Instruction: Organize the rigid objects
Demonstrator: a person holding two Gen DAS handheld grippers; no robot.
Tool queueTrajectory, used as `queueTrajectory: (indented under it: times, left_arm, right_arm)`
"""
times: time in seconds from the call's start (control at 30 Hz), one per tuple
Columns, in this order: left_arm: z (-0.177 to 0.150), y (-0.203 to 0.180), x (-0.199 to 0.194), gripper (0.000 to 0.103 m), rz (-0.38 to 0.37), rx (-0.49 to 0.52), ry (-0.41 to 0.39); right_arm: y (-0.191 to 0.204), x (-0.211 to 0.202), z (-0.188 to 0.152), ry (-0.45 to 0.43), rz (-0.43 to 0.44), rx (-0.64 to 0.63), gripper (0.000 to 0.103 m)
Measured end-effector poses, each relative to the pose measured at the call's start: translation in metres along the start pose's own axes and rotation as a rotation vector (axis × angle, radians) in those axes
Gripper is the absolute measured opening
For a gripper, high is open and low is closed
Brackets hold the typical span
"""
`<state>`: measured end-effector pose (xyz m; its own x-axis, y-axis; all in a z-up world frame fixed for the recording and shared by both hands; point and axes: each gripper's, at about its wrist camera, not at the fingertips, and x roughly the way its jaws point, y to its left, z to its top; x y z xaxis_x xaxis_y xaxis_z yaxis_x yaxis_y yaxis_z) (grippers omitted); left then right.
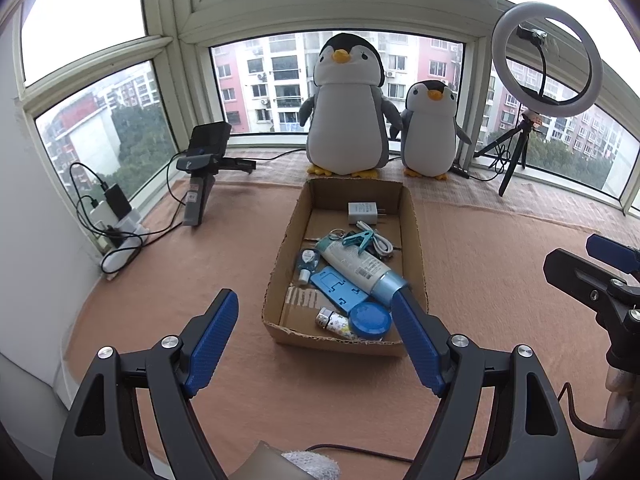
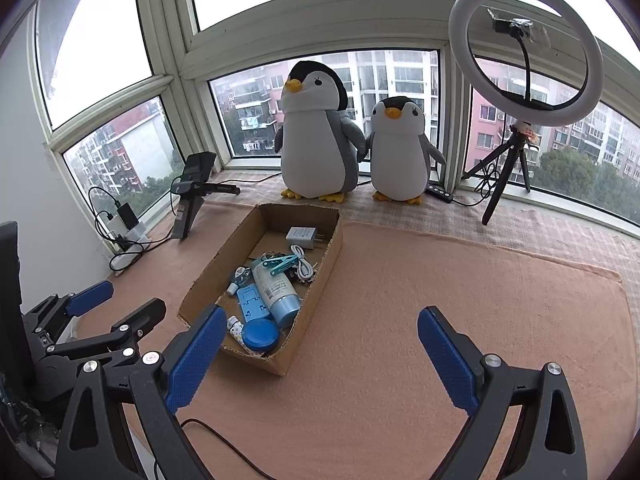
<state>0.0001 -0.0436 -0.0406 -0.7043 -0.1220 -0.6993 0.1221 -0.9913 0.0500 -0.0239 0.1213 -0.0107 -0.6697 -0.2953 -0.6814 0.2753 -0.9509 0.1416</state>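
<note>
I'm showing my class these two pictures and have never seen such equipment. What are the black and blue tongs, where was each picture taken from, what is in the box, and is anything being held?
There is no robot here: a person holds one tong-like tool in each hand. Each picture comes from a camera on one tool, looking along its fingers. The left gripper fills the foreground of the left camera's picture, the right gripper that of the right camera's. Both stand open and hold nothing.

On a pinkish cloth sits a cardboard box with a charger, white cable, teal clip, tube and round blue lid. Behind it stand two penguin toys and a ring light.
</note>
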Motion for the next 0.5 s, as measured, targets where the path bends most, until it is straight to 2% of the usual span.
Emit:
queueTrajectory:
  times: [0.5]
  left_arm:
    - [-0.0001, -0.0005, 0.0011, 0.080, -0.006, 0.002, 0.003]
  right_arm:
    - [-0.0015, 0.0058, -0.0006, 0.020, 0.000, 0.001, 0.095]
